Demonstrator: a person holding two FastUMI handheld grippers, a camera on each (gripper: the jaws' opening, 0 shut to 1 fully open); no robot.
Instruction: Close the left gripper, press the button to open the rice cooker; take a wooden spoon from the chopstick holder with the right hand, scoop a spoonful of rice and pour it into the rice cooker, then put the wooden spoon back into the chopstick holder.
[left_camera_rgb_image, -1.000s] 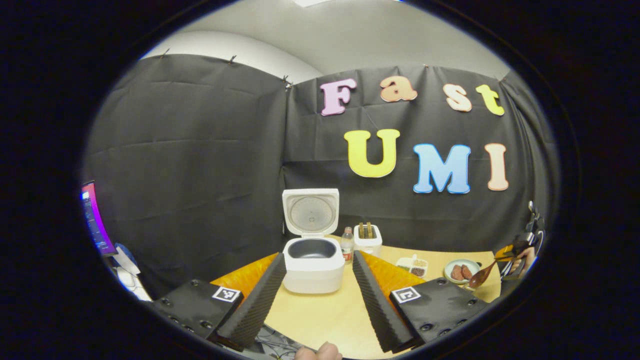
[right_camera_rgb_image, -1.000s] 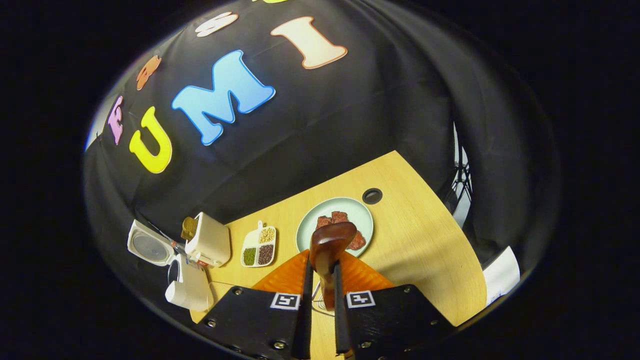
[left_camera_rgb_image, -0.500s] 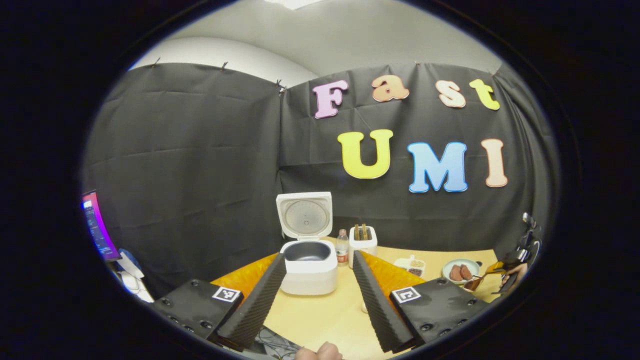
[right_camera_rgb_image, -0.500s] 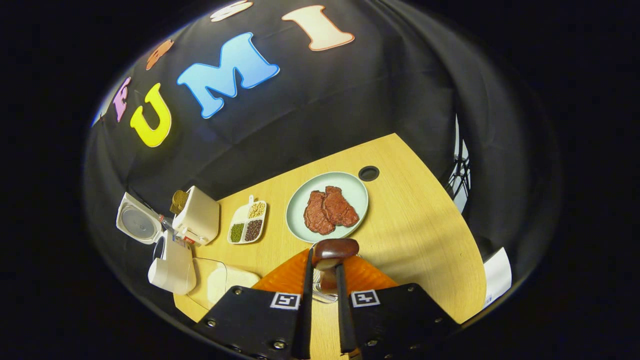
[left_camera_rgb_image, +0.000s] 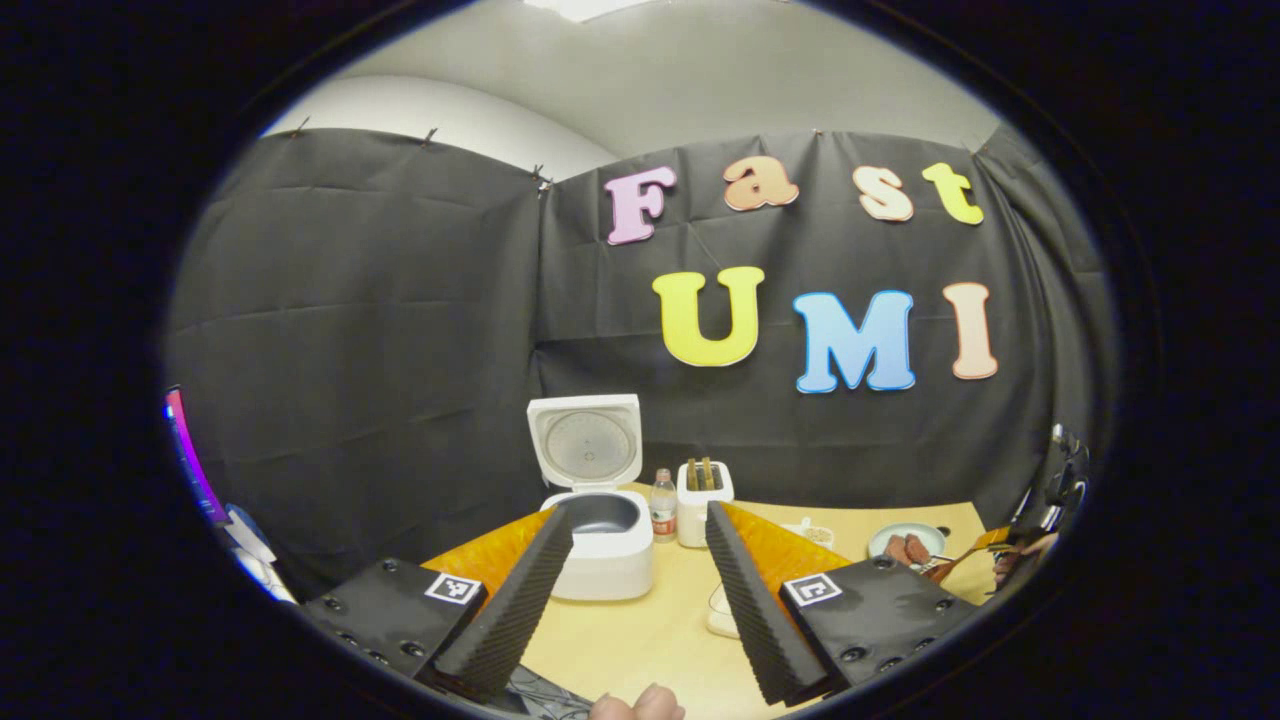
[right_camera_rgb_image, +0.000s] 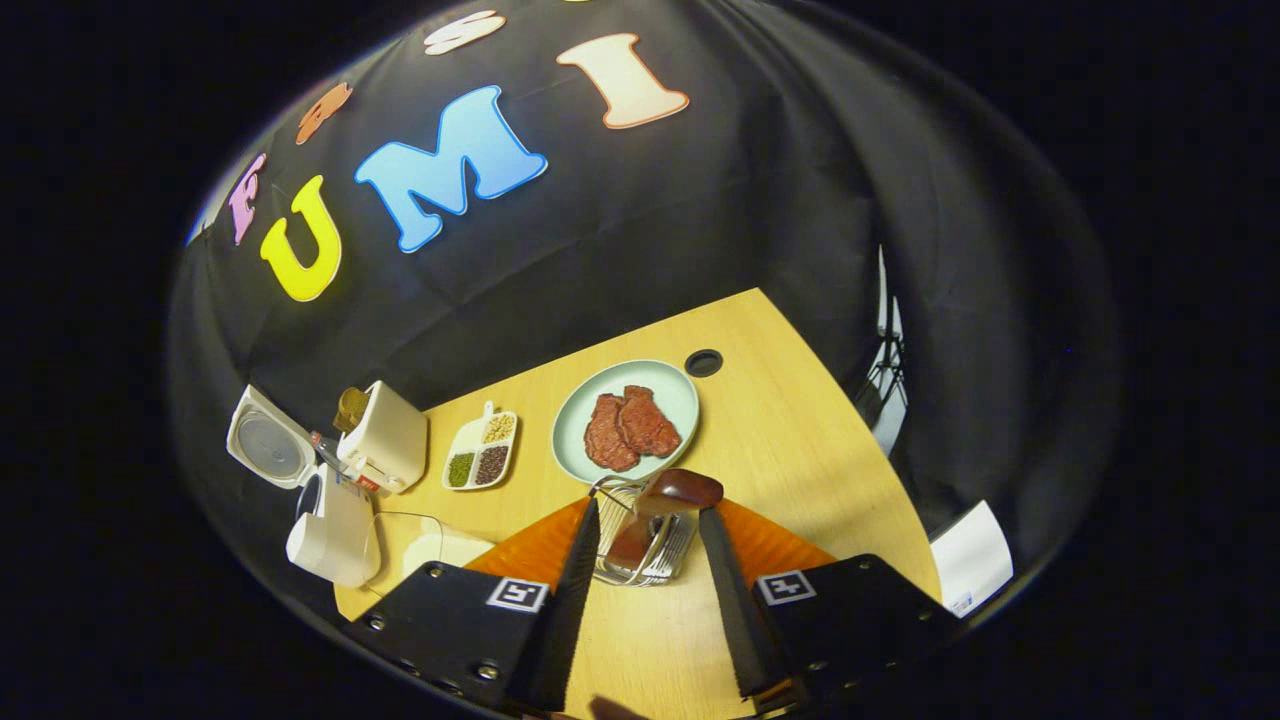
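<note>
The brown wooden spoon (right_camera_rgb_image: 676, 491) stands bowl-up in the wire chopstick holder (right_camera_rgb_image: 640, 556), between the spread fingers of my right gripper (right_camera_rgb_image: 648, 510), which is open and does not touch it. The white rice cooker (left_camera_rgb_image: 600, 548) sits on the table with its lid (left_camera_rgb_image: 585, 446) raised and its dark pot showing. It also appears in the right gripper view as the rice cooker (right_camera_rgb_image: 330, 535) at the left. My left gripper (left_camera_rgb_image: 637, 515) is open, well short of the cooker, holding nothing. A clear container of rice (right_camera_rgb_image: 445, 548) lies beside the cooker.
A green plate of meat (right_camera_rgb_image: 627, 420), a divided dish of grains (right_camera_rgb_image: 480, 463) and a white toaster-like box (right_camera_rgb_image: 385, 450) stand along the back of the wooden table (right_camera_rgb_image: 800, 450). A small bottle (left_camera_rgb_image: 663, 505) stands between cooker and box. A cable hole (right_camera_rgb_image: 703, 362) is behind the plate.
My right gripper has opened and let go of the spoon, which now stands in the wire holder. The left gripper has drawn back a little from the cooker.
</note>
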